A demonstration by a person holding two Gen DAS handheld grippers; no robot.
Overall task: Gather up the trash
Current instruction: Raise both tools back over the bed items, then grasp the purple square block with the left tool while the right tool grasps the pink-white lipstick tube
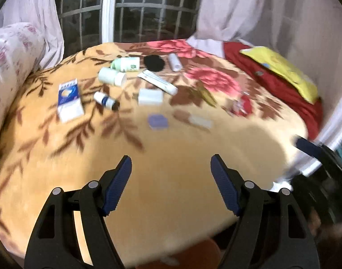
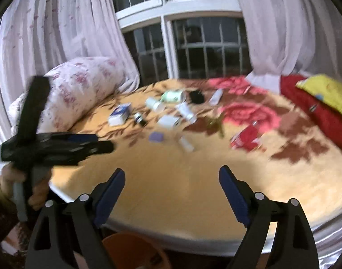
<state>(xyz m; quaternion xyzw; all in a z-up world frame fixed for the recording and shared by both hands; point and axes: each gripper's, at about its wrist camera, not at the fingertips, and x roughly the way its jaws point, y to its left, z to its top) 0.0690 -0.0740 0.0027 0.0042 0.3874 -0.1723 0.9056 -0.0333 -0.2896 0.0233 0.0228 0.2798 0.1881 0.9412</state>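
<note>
Litter lies scattered on the floral blanket [image 1: 171,179], all of it ahead of both grippers and none within reach yet. The left gripper [image 1: 171,168] hangs over bare blanket with its jaws spread wide and nothing between them; the right gripper [image 2: 172,180] is likewise wide apart and empty.

Judging by this, the step in hand is the approach, and it would go best by picking one item, lining the jaws across its narrow side, and coming down slowly, since the soft blanket may let small things tip or sink.

From the left gripper, going left to right: the blue-and-white box [image 1: 69,99] sits far ahead to the left, the small dropper bottle [image 1: 106,100] just right of it, the white jar [image 1: 111,76] and green-labelled bottle [image 1: 125,64] farther on, then the tube [image 1: 158,82], the white cap-like box [image 1: 150,96], and nearest ahead the purple packet [image 1: 158,121]. A red wrapper [image 1: 241,106] lies ahead to the right.

An orange bin [image 2: 135,250] shows below the bed edge, under the right gripper, likely the drop point. Both views are blurred.
</note>
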